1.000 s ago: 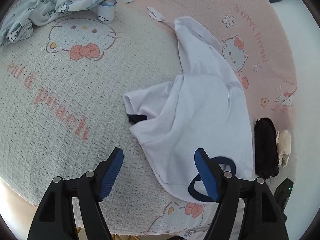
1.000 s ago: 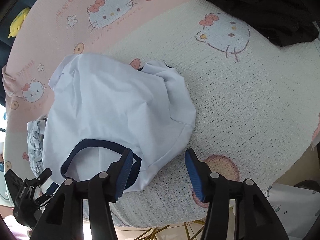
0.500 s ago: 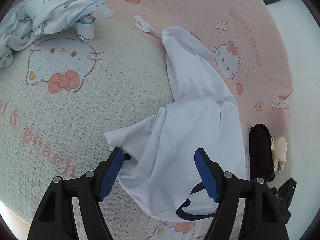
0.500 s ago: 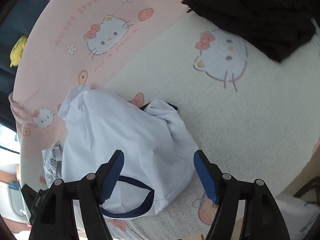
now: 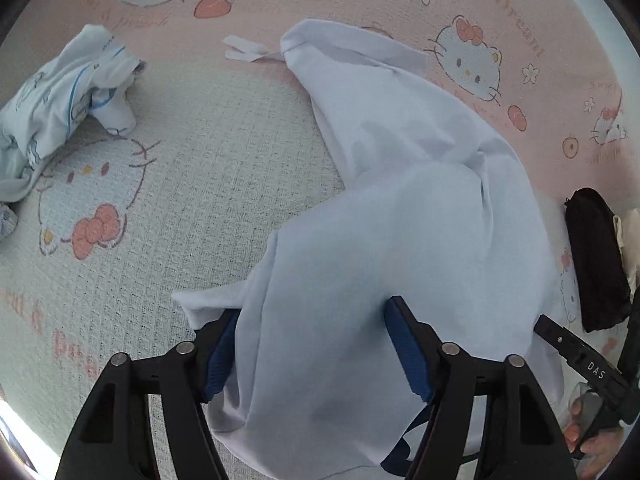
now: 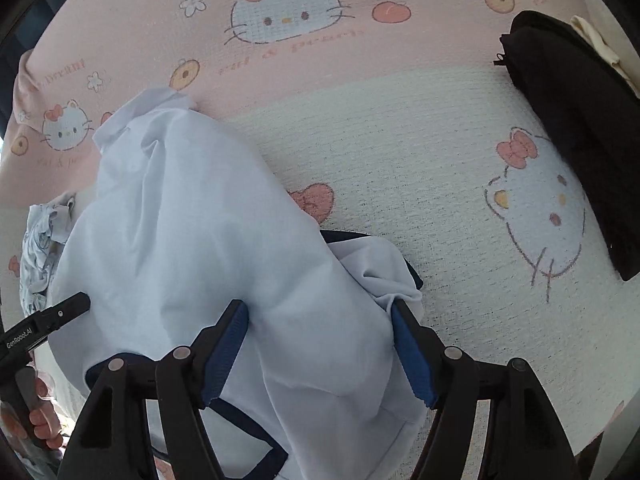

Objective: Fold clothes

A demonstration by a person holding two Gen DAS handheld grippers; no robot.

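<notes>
The white shirt (image 5: 404, 216) lies crumpled on the blanket (image 5: 208, 168), bunched nearer than a second ago; both grippers now straddle it, left gripper (image 5: 312, 344) and right gripper (image 6: 320, 340) having just been closing, pads against cloth, though whether they grip it is unclear; black garment (image 6: 576, 120) lies beyond.

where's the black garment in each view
left wrist: black garment at the right edge, just right of the white shirt.
right wrist: black garment at the upper right, far right of the white shirt.
shared landmark: the shirt, between the fingers of both grippers, on the pink and white blanket.
</notes>
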